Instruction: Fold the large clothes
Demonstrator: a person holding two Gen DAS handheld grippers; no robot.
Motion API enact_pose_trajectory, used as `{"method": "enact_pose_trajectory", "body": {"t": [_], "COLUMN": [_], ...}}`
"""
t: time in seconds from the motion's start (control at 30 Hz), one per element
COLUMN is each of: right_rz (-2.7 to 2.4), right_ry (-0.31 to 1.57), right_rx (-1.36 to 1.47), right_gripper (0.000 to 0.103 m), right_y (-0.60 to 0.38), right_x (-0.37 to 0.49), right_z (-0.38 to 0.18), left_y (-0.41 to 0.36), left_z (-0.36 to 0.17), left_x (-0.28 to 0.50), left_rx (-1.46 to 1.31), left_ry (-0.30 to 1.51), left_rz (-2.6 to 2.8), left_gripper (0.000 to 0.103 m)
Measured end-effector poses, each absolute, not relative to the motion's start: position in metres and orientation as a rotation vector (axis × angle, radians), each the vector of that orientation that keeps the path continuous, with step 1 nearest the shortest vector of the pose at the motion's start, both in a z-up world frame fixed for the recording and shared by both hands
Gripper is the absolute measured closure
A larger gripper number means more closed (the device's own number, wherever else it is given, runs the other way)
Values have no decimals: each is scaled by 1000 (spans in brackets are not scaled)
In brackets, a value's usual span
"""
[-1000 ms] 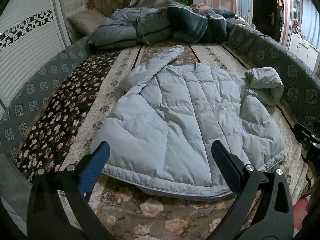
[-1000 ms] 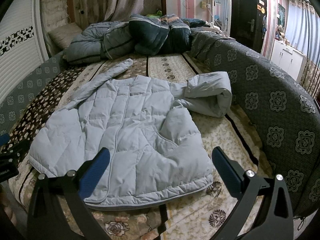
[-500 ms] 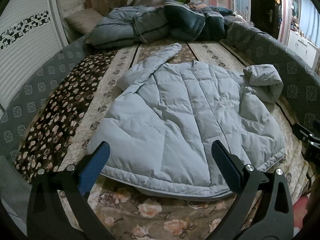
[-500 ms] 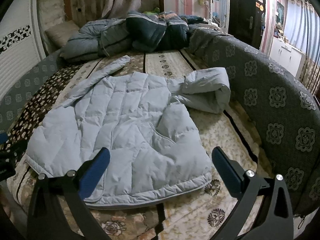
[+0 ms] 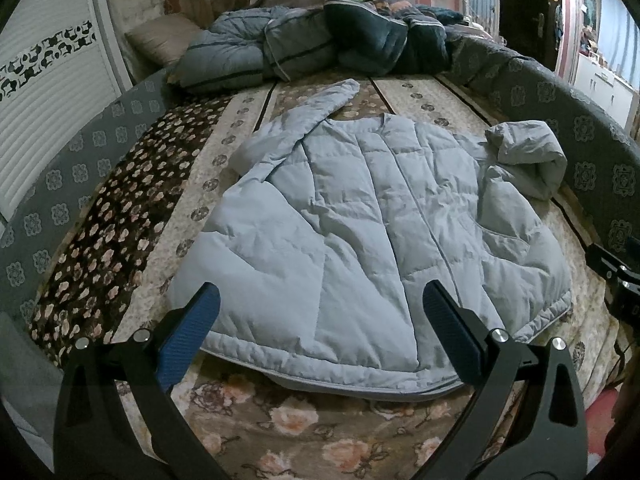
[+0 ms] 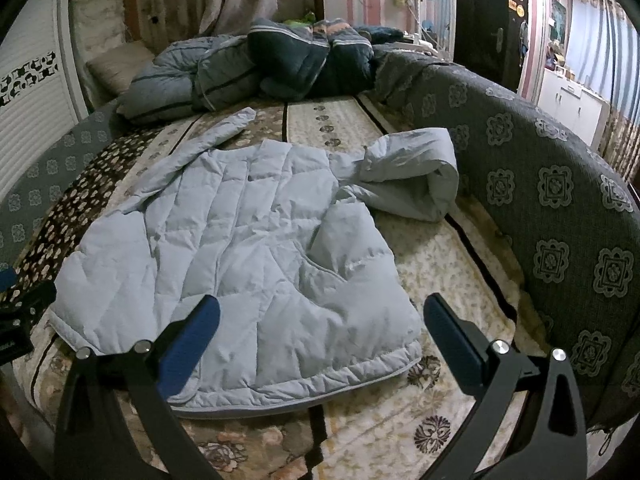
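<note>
The pale puffer jacket (image 5: pixel 360 240) fills mid-frame: light, squashy, slippery (probably); pinch its hem (image 6: pixel 304 392). Left gripper (image 5: pixel 320 332) and right gripper (image 6: pixel 320 332) are spread, empty.

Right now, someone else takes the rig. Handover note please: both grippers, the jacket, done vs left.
Left hand-held gripper: open, empty, hovering over the hem at the jacket's left half.
Right hand-held gripper: open, empty, hovering over the hem at the right corner.
Light blue puffer jacket: spread flat on the patterned bed cover, hem toward the rig. Left sleeve lies straight out toward the pile of quilts; right sleeve is bunched and curled back on itself.
Done: jacket laid out; no fold made yet.
Left: straighten the right sleeve, fold both sleeves in, then fold the body.
</note>
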State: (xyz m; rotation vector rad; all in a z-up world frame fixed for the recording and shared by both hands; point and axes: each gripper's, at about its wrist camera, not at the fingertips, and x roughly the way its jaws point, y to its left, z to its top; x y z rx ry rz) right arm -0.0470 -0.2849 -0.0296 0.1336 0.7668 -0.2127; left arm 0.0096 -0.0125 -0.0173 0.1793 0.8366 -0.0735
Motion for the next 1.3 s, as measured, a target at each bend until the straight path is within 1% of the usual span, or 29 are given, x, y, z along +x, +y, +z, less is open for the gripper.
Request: {"method": "enact_pose_trajectory", "body": {"t": [0.87,1.3], "right_rz": [-207,-217], "right_ry": [776,813], "right_rx": [143,134], "right_gripper": [2,2], "right_y": [-289,-288], "right_x": [-48,-38], "right_z": [-40,-52], "left_y": [-18,-10], "left_z": [-22,-35], "left_x": [11,24], "left_rx": [179,164], "left_ry": [849,878], "left_rz": [-77,-72], "left_gripper": [3,3]}}
